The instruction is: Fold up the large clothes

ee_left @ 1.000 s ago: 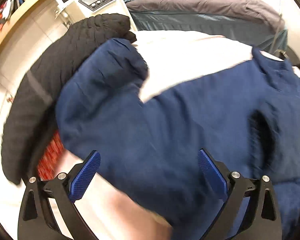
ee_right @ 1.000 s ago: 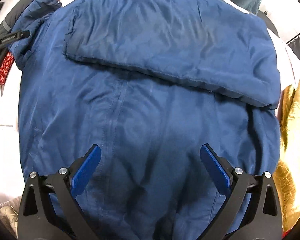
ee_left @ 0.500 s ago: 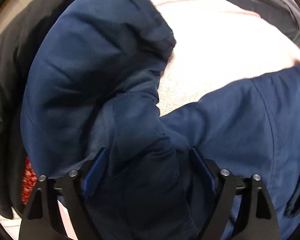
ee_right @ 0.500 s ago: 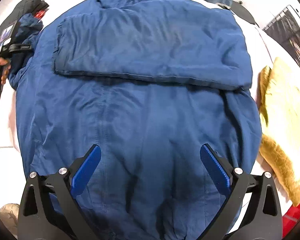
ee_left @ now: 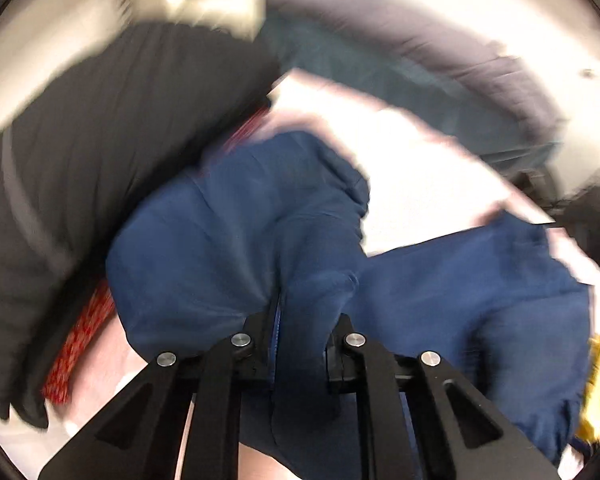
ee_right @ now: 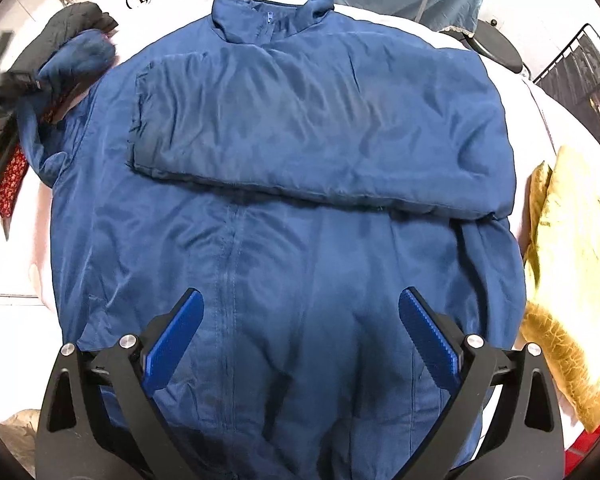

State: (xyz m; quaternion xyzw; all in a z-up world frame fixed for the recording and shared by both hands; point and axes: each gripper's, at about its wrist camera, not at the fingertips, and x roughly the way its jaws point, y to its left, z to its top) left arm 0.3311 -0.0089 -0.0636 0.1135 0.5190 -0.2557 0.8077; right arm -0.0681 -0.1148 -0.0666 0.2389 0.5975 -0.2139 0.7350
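Observation:
A large navy blue jacket (ee_right: pixel 300 220) lies front up on a white surface, collar at the far side. One sleeve (ee_right: pixel 320 128) is folded flat across the chest. My right gripper (ee_right: pixel 300 332) is open and empty, hovering above the jacket's lower front. My left gripper (ee_left: pixel 306 320) is shut on the other sleeve (ee_left: pixel 240 240) and holds it lifted at the jacket's left side; that view is blurred. The left gripper also shows in the right wrist view (ee_right: pixel 16 84), gripping the bunched sleeve (ee_right: pixel 76 56).
A black quilted garment (ee_left: pixel 100 160) and a red patterned cloth (ee_left: pixel 80 340) lie left of the jacket. A yellow garment (ee_right: pixel 568 280) lies at its right. A grey-and-teal pile (ee_left: pixel 440 64) sits beyond the white surface (ee_left: pixel 420 184).
My left gripper has closed on the sleeve and lifted it, swinging fast. My right gripper has pulled back and up, showing more of the jacket.

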